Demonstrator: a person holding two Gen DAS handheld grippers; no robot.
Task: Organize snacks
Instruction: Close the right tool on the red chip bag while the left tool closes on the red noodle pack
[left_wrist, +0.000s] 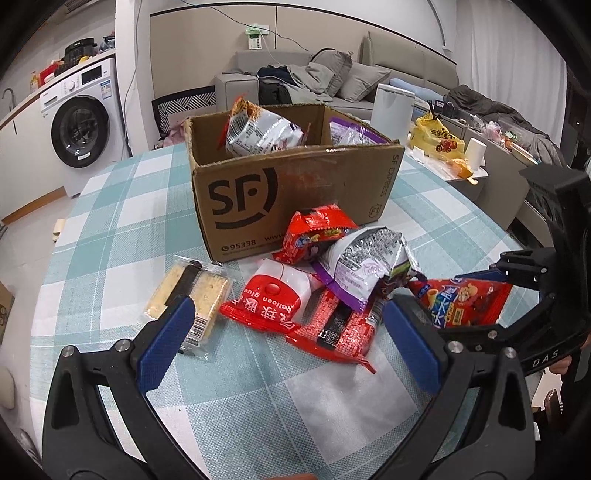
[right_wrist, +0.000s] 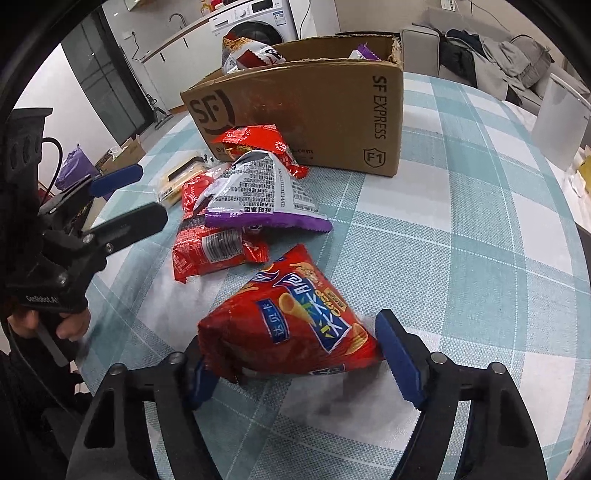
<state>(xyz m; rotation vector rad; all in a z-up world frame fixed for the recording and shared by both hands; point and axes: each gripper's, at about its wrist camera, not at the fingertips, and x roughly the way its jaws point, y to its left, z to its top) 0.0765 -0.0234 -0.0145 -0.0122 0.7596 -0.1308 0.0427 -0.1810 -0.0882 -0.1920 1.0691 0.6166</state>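
Observation:
An open SF cardboard box (left_wrist: 295, 184) (right_wrist: 314, 110) stands on the checked tablecloth with a silver bag (left_wrist: 258, 129) and a purple bag (left_wrist: 351, 131) inside. In front of it lie a small red bag (left_wrist: 314, 232), a silver‑purple bag (left_wrist: 365, 266) (right_wrist: 258, 195), a red glue packet (left_wrist: 273, 299), a flat red packet (left_wrist: 340, 328) (right_wrist: 214, 251) and a cracker pack (left_wrist: 195, 291). My left gripper (left_wrist: 288, 306) (right_wrist: 140, 195) hangs open just above the red packets. My right gripper (right_wrist: 291, 343) (left_wrist: 484, 301) has its pads on both sides of a red cone‑snack bag (right_wrist: 291, 328) (left_wrist: 461, 299) that lies on the table.
A white bin (left_wrist: 391, 107) and a yellow bag (left_wrist: 436, 136) sit beyond the table's far right edge. A washing machine (left_wrist: 81, 125) stands at the far left and a sofa (left_wrist: 332, 74) behind. A hand (right_wrist: 74, 325) holds the left gripper's handle.

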